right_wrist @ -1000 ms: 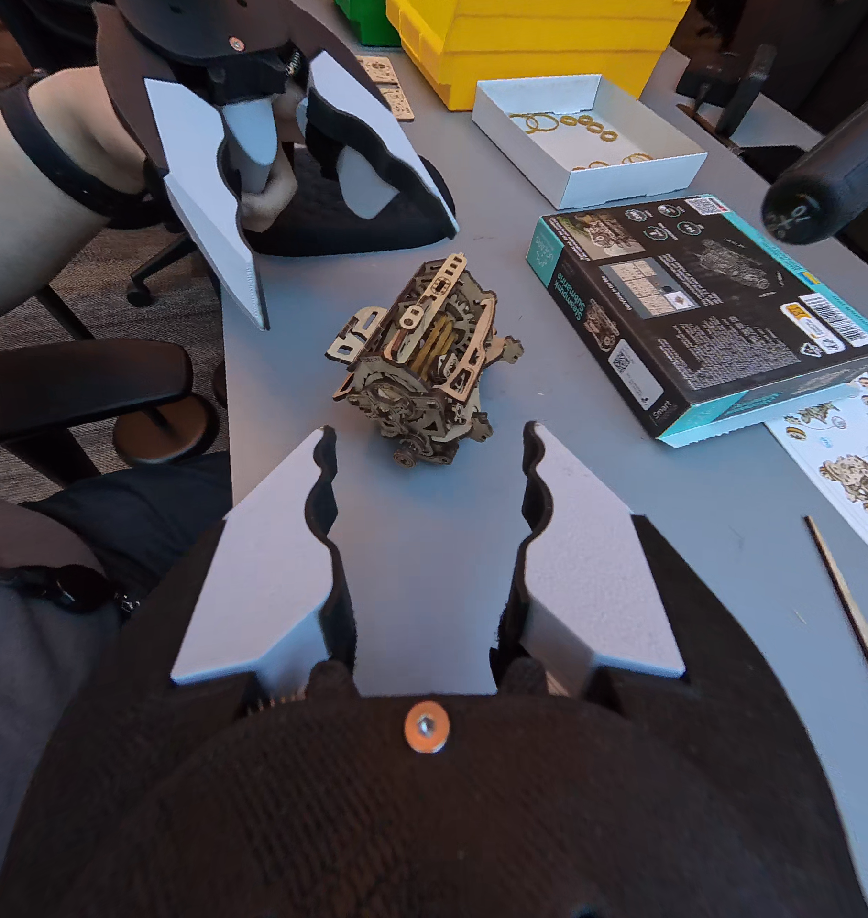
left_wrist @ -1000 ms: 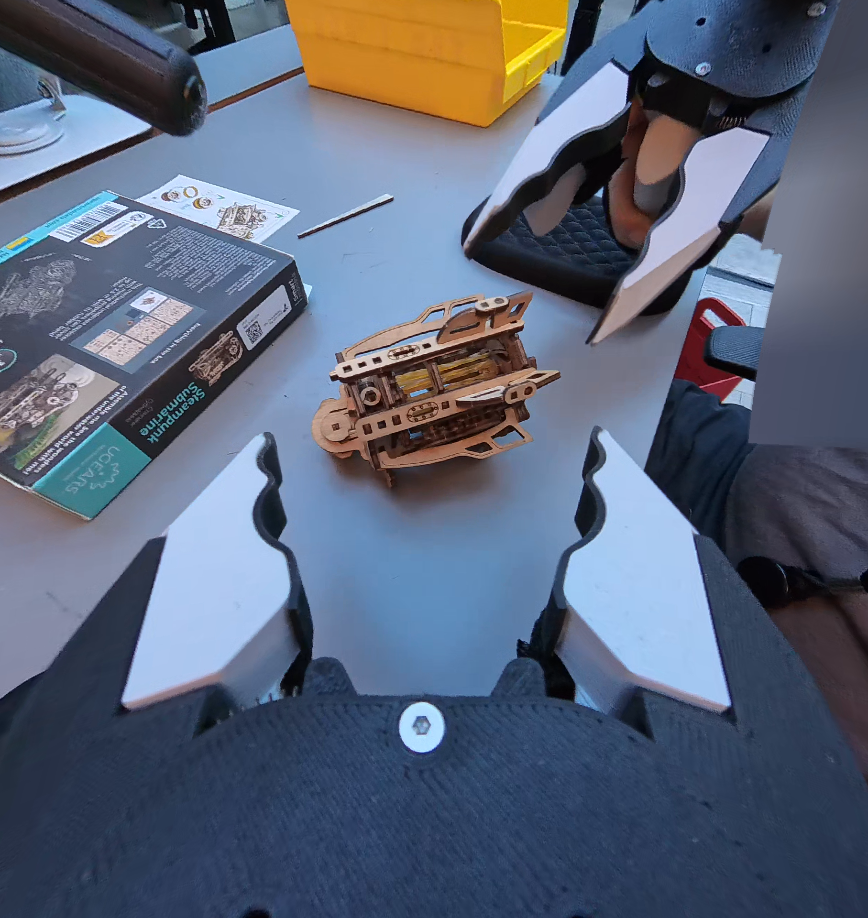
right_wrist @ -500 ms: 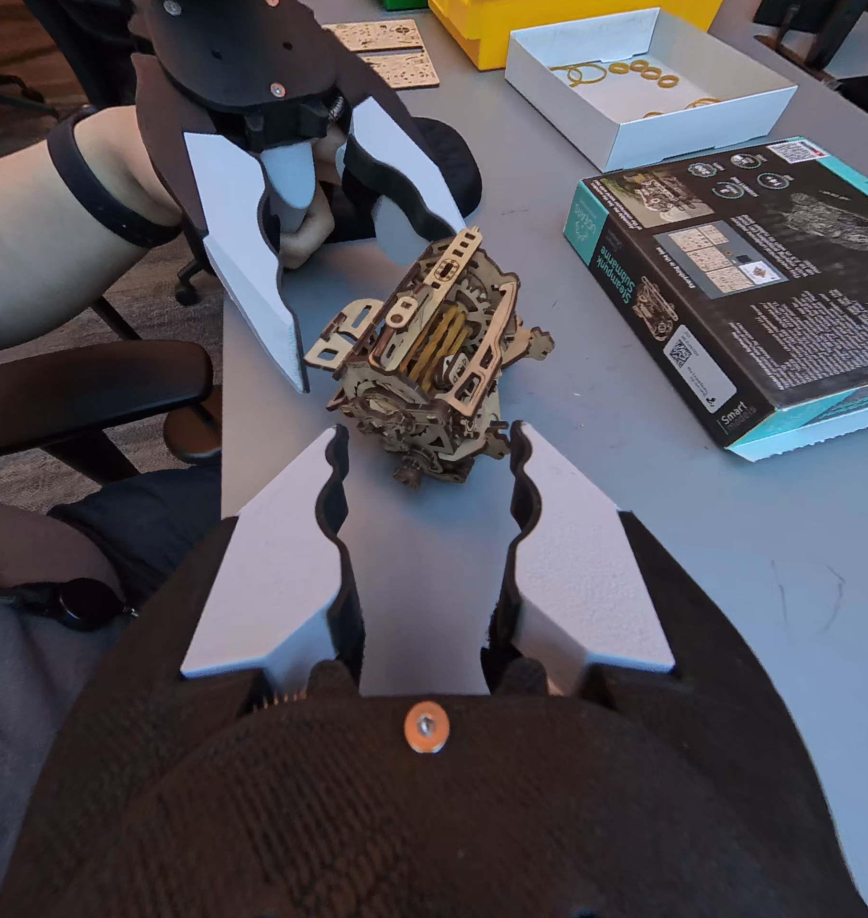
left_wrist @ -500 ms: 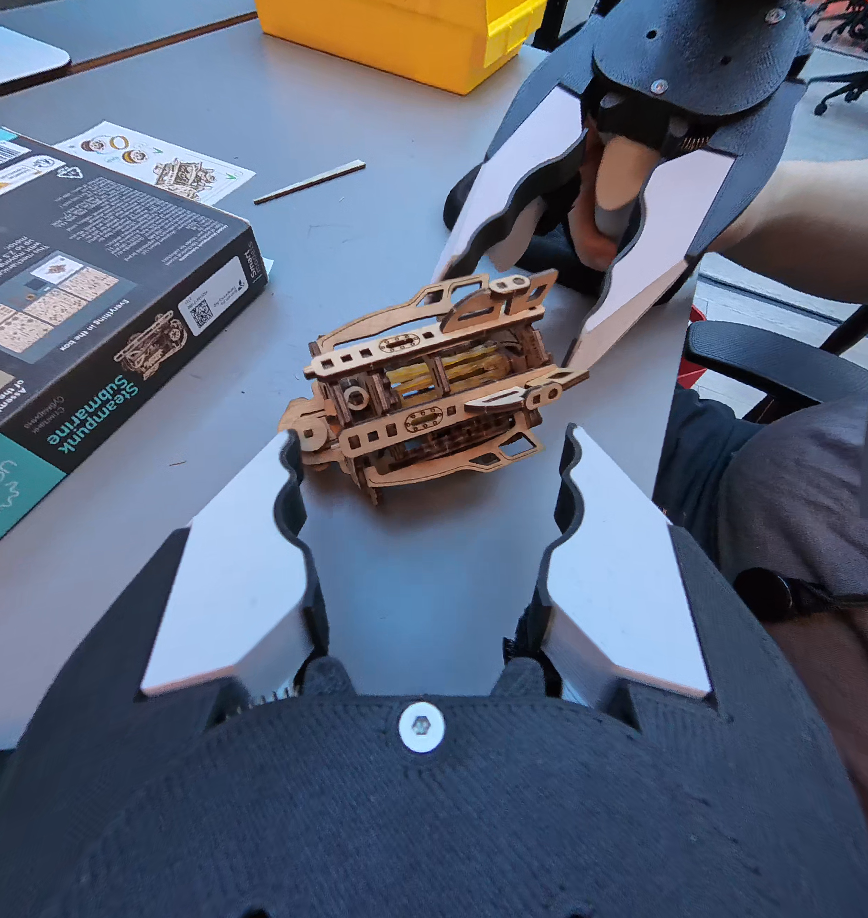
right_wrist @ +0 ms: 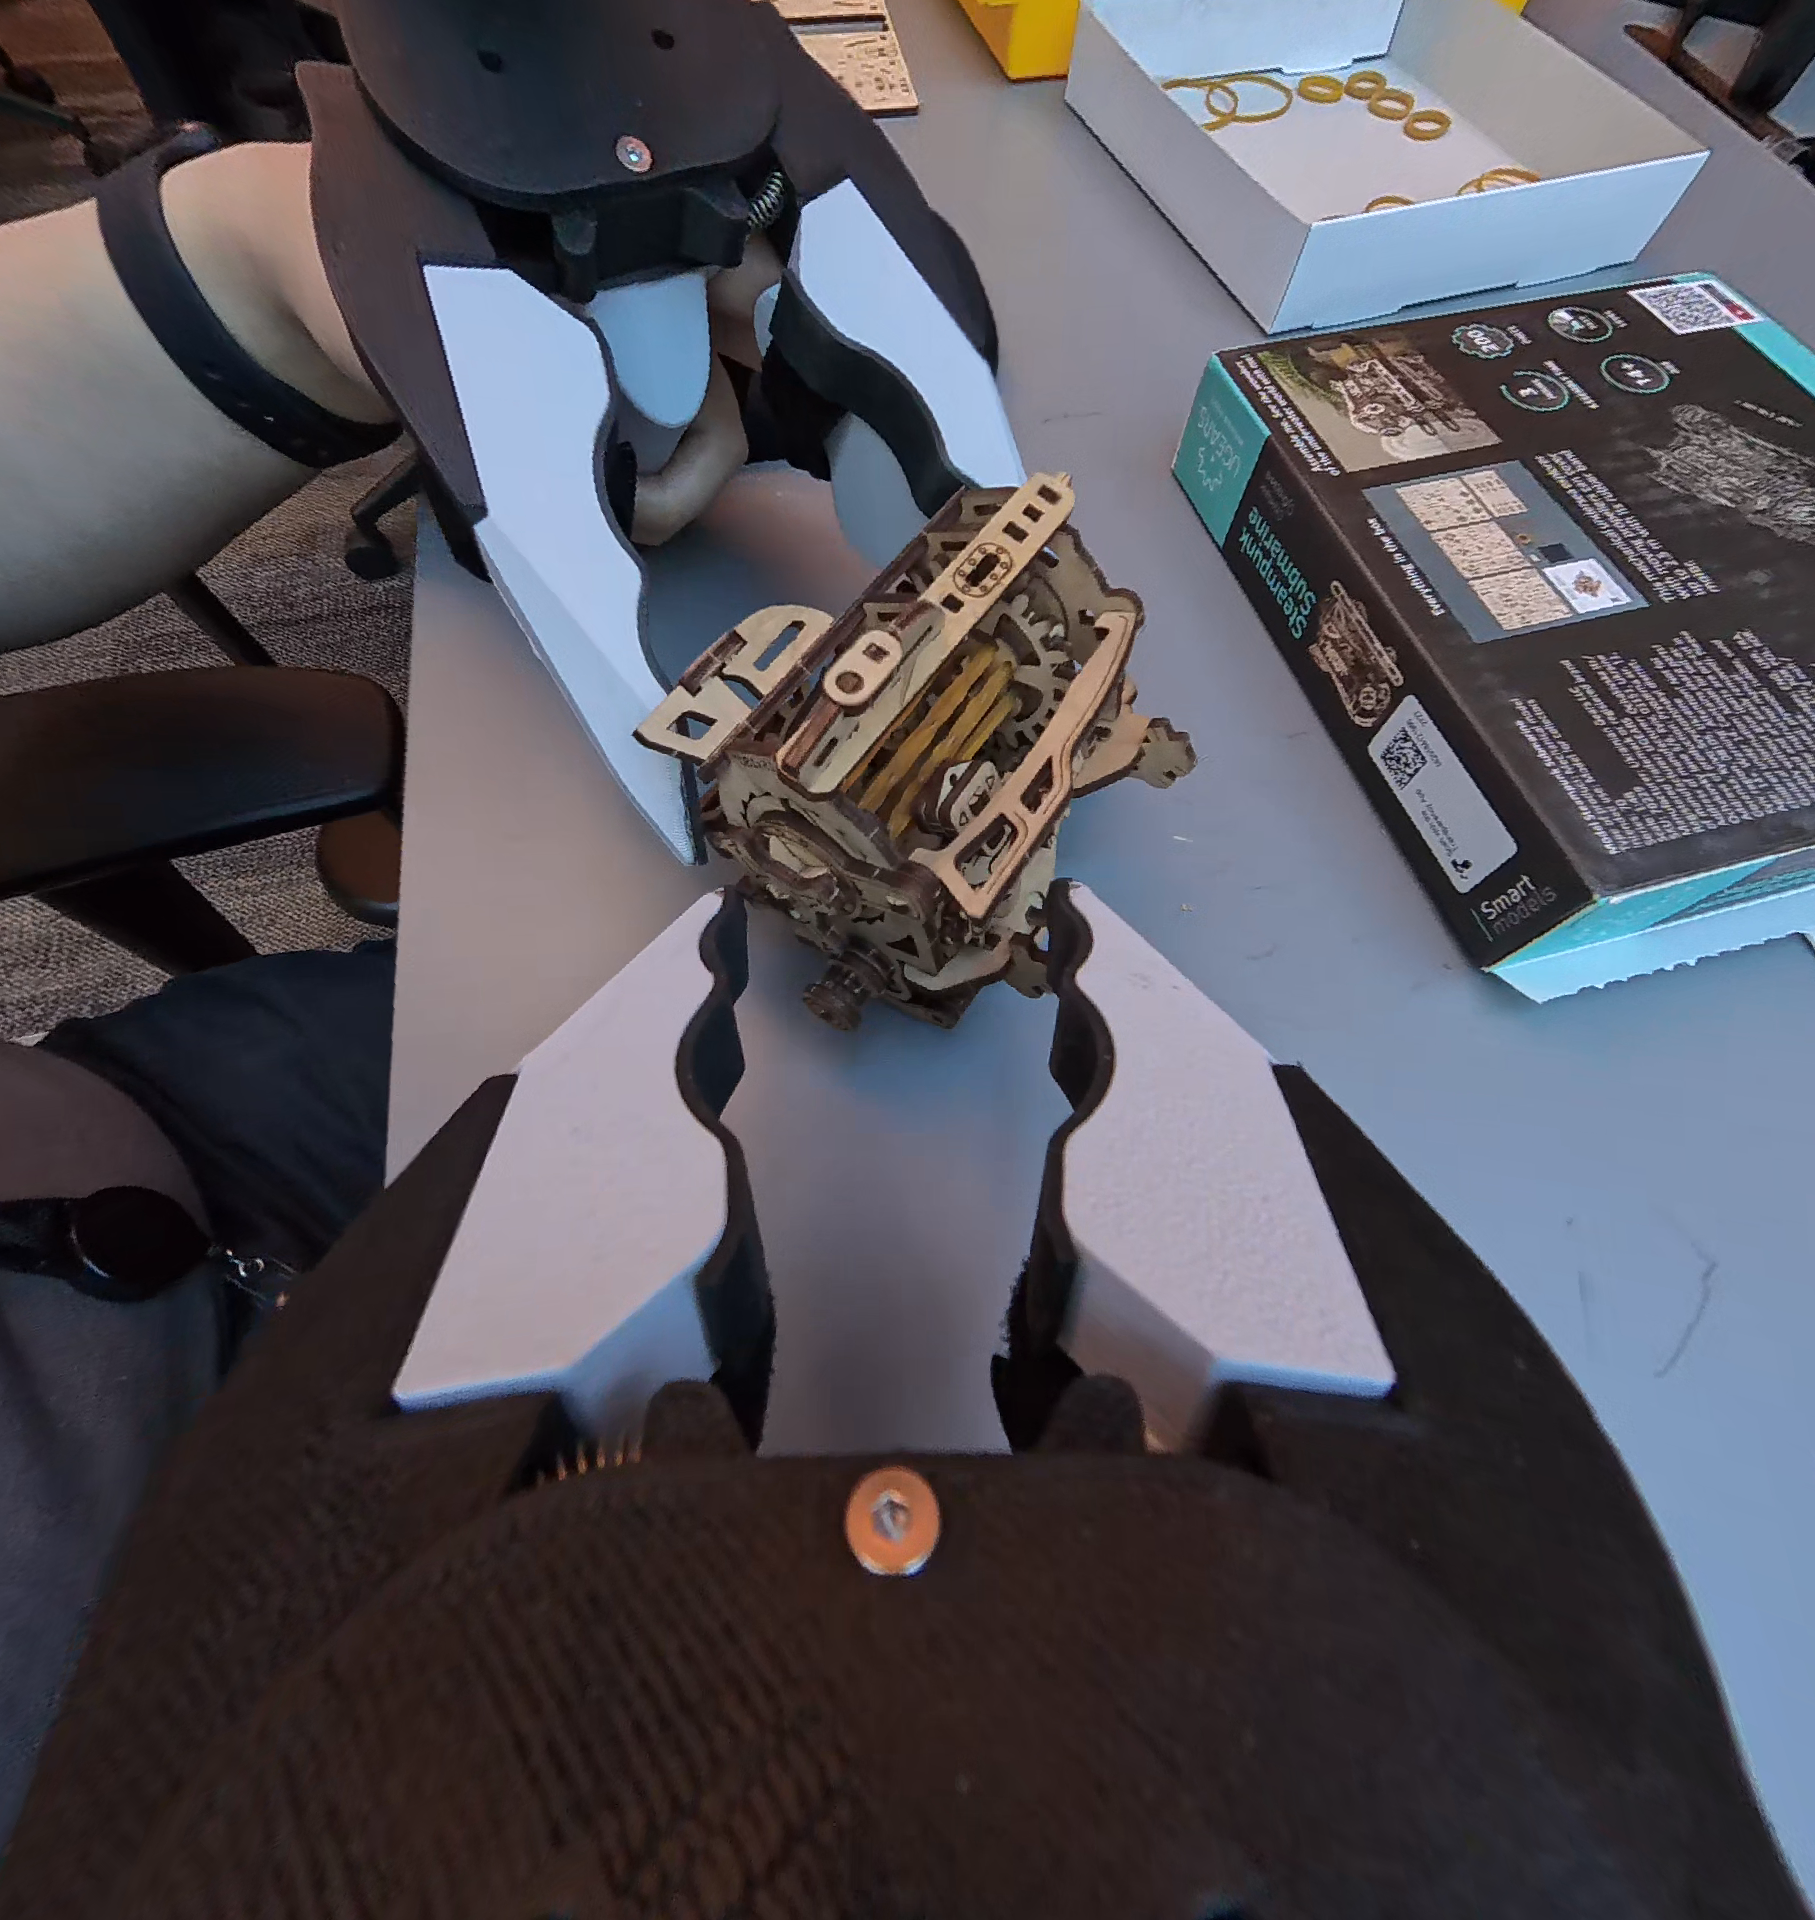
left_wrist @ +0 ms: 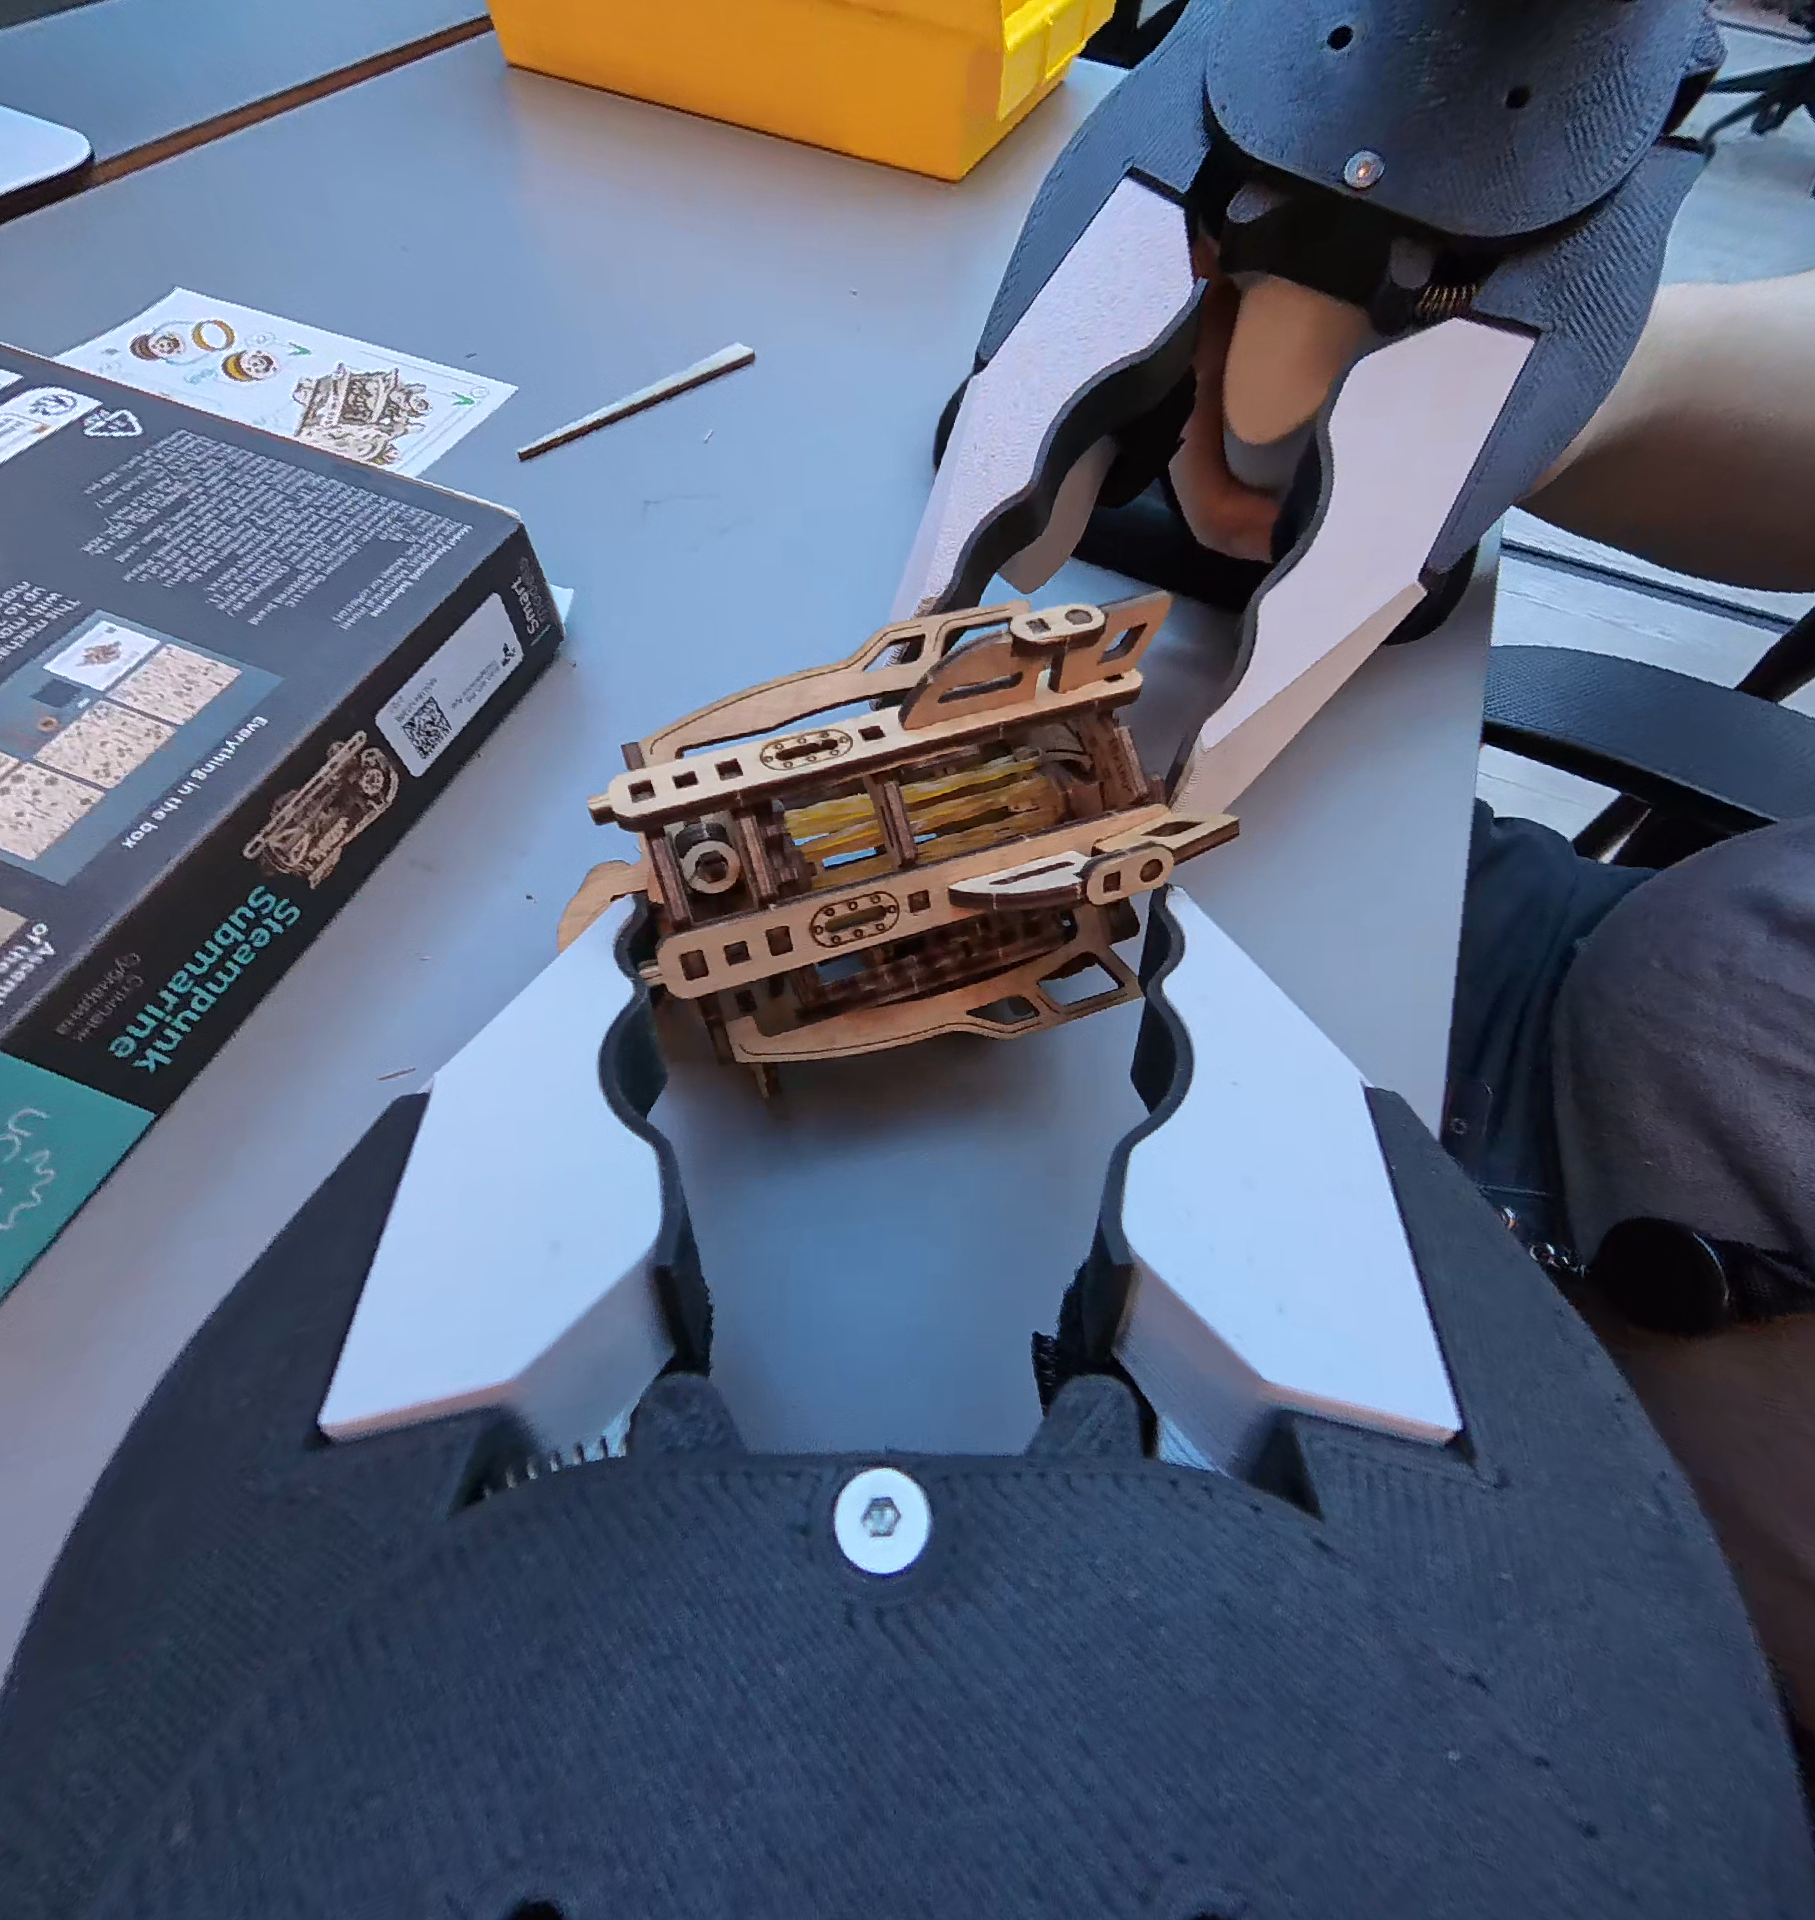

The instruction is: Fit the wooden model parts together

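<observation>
The wooden model [left_wrist: 882, 852], a half-built frame with gears and yellow rubber bands inside, stands on the grey table [left_wrist: 570, 260]. My left gripper [left_wrist: 892, 930] is open, its fingertips on either side of the model's near end; the left fingertip overlaps the model's nose. My right gripper [right_wrist: 892, 902] is open, its tips flanking the model's [right_wrist: 924, 748] geared end. Each gripper shows in the other's view, on the model's far side: the right one [left_wrist: 1059, 707] and the left one [right_wrist: 830, 665]. Neither has lifted the model.
The dark kit box [left_wrist: 207, 727] lies left of the model, also in the right wrist view [right_wrist: 1557, 623]. An instruction sheet [left_wrist: 290, 384] and a thin wooden stick [left_wrist: 633, 403] lie behind. A yellow bin [left_wrist: 830, 73], a white tray [right_wrist: 1454, 249] with rubber bands, and a chair armrest [right_wrist: 155, 769] are nearby.
Both grippers moved in from opposite sides until their fingertips flank the model. Both jaws have narrowed a little. The model has stayed on the table.
</observation>
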A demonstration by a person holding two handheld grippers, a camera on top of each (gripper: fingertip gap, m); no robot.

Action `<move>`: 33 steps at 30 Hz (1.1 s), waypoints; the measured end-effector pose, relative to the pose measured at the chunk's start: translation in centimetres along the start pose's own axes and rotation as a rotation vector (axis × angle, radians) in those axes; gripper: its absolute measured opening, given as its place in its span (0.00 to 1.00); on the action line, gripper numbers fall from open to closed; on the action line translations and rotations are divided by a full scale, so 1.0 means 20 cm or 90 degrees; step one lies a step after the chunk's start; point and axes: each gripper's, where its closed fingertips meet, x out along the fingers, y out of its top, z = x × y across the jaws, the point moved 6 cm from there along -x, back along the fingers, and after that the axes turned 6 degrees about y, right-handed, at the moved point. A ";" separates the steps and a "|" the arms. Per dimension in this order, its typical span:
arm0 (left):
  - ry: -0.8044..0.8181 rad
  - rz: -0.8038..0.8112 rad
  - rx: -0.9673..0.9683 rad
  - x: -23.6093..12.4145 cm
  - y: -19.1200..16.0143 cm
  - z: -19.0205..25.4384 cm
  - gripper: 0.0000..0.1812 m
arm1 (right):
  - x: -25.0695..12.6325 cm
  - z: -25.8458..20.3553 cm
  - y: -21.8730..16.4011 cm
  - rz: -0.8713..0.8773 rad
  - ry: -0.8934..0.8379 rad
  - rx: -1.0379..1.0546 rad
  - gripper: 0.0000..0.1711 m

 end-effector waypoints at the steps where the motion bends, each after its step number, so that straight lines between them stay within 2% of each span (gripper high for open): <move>1: -0.002 -0.001 0.001 0.01 0.01 -0.01 0.50 | 0.00 0.01 0.00 -0.002 -0.002 -0.002 0.34; 11: -0.025 0.004 0.001 0.09 0.08 -0.09 0.51 | -0.01 0.11 0.01 -0.017 -0.010 -0.004 0.34; 20: -0.017 -0.003 -0.008 0.08 0.06 -0.09 0.54 | -0.02 0.10 0.01 -0.013 0.006 0.009 0.35; 28: 0.064 0.001 -0.032 0.00 0.01 -0.06 0.60 | -0.22 0.08 0.09 0.085 0.094 0.137 0.36; 33: 0.122 0.041 -0.063 -0.04 0.03 -0.06 0.61 | -0.29 0.15 0.21 0.136 0.199 0.236 0.29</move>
